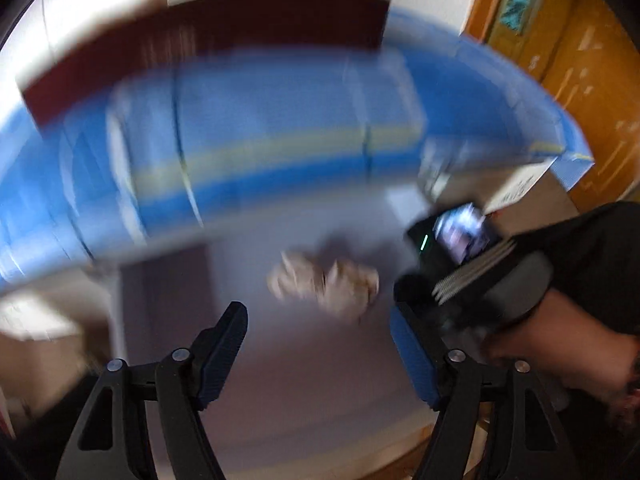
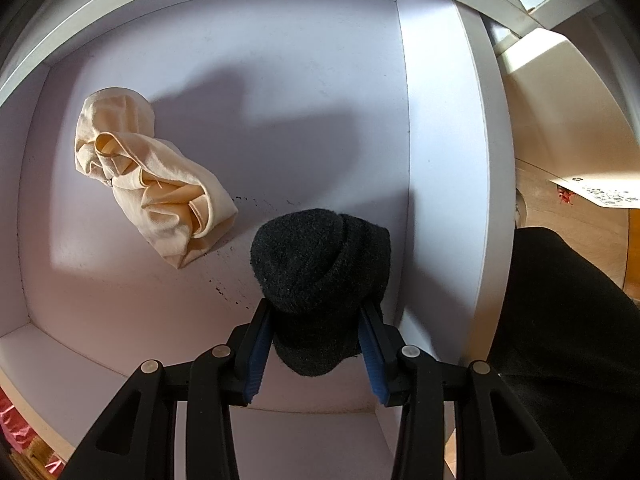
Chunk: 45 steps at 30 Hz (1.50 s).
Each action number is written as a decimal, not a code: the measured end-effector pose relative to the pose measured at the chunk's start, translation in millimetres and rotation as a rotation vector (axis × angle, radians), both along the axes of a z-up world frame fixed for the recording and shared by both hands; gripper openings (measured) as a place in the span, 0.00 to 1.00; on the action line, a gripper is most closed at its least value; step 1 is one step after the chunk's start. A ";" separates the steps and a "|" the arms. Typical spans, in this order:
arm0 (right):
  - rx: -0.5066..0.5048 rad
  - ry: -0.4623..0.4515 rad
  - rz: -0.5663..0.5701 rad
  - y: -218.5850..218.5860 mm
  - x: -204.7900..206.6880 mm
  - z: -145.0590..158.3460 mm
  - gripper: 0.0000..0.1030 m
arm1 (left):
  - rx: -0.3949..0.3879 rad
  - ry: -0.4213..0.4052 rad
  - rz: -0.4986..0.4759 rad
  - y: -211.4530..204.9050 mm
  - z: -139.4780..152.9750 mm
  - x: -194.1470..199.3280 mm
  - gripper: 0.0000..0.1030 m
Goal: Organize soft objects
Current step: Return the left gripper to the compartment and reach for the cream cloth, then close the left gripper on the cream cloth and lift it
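Observation:
A crumpled cream cloth (image 2: 152, 176) lies on the floor of a white compartment (image 2: 440, 160), left of centre. My right gripper (image 2: 317, 308) points down into that compartment and is shut on a black woolly hat (image 2: 320, 252), its blue pads pressing both sides. The left wrist view is heavily blurred. In it my left gripper (image 1: 318, 312) stands open above the white compartment floor (image 1: 280, 360) with nothing between its fingers. The cream cloth (image 1: 324, 284) lies just beyond its fingertips. The right gripper's body (image 1: 460, 256) and the hand holding it (image 1: 560, 344) are at the right.
Blue bedding with a yellow stripe (image 1: 280, 128) and a dark red headboard (image 1: 200, 40) lie beyond the compartment. A wooden door (image 1: 580, 60) is at the right. A black sleeve (image 2: 560, 340) fills the lower right, and something pink (image 2: 12, 420) shows at the lower left.

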State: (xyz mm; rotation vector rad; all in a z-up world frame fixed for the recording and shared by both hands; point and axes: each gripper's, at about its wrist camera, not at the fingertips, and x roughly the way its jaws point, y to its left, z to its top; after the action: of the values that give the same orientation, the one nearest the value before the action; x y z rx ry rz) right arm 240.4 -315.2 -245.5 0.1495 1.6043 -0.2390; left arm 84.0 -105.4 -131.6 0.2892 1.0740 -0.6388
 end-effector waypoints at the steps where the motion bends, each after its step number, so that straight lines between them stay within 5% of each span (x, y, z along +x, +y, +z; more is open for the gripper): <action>1: -0.001 0.000 0.001 -0.3 -0.4 -0.4 0.40 | 0.023 0.035 0.011 -2.7 -8.9 3.7 0.60; 4: -0.008 0.002 0.010 0.9 -1.0 -1.2 0.40 | 0.009 0.211 0.084 -5.0 -29.5 22.4 0.56; 12: -0.006 0.001 0.007 -1.1 -2.5 -6.2 0.40 | 0.096 0.393 0.168 -28.9 -78.9 59.2 0.67; 15: -0.009 0.002 0.010 -0.5 -2.5 -6.9 0.40 | 0.070 0.485 0.227 -33.9 -105.6 68.2 0.70; 23: -0.004 -0.001 0.006 0.0 -1.9 -8.2 0.40 | -0.124 0.493 0.447 -33.9 -134.5 82.0 0.79; 28: -0.007 -0.001 0.010 1.6 -1.8 -9.3 0.40 | -0.035 0.462 0.424 -46.8 -150.8 86.9 0.77; 35: -0.009 0.001 0.010 1.7 -2.5 -9.7 0.41 | -0.054 0.503 0.401 -30.0 -164.1 90.1 0.43; 45: -0.020 0.004 0.020 5.6 -3.0 -10.4 0.40 | -0.004 0.503 0.402 20.4 -160.6 99.0 0.40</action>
State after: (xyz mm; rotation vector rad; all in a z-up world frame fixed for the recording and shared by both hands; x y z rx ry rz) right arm 237.5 -309.6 -255.9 0.1175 1.6066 -0.2399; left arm 183.0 -85.0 -292.2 -0.1029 1.5606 -0.3539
